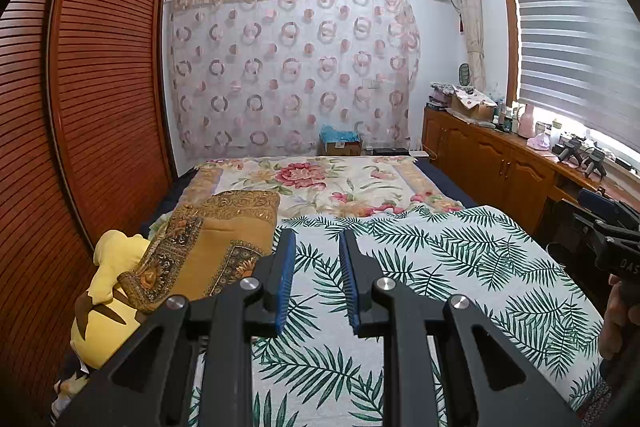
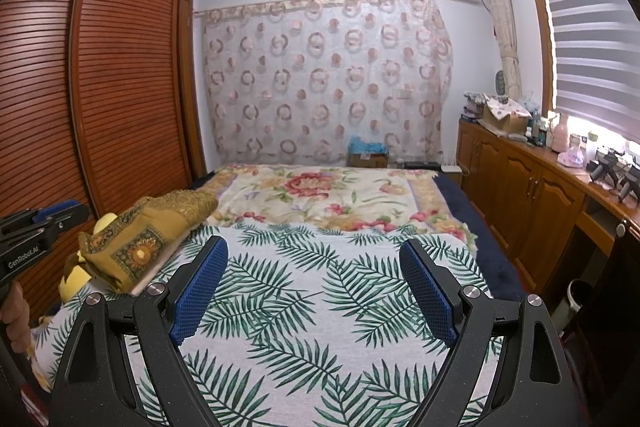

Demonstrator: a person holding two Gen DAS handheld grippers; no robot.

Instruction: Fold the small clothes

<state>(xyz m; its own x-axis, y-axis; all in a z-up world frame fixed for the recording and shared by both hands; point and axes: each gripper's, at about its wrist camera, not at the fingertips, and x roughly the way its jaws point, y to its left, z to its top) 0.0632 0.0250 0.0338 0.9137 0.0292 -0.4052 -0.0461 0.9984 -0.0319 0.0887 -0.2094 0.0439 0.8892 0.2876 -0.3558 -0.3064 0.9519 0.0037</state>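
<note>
Neither view shows a small garment: ahead of both tools lies only the palm-leaf sheet (image 2: 320, 291) spread flat on the bed. So the scene fits either clothes not yet brought or clothes already folded and carried off.

The left tool (image 1: 316, 283) hovers with a narrow gap between its pads, gripping nothing. The right tool (image 2: 316, 291) is spread wide and bare.

To the left tool's left sits a folded ochre blanket (image 1: 216, 243) over a yellow plush toy (image 1: 108, 291).

Far ahead, a cardboard box (image 1: 340, 147) holds something blue (contents unclear).
</note>
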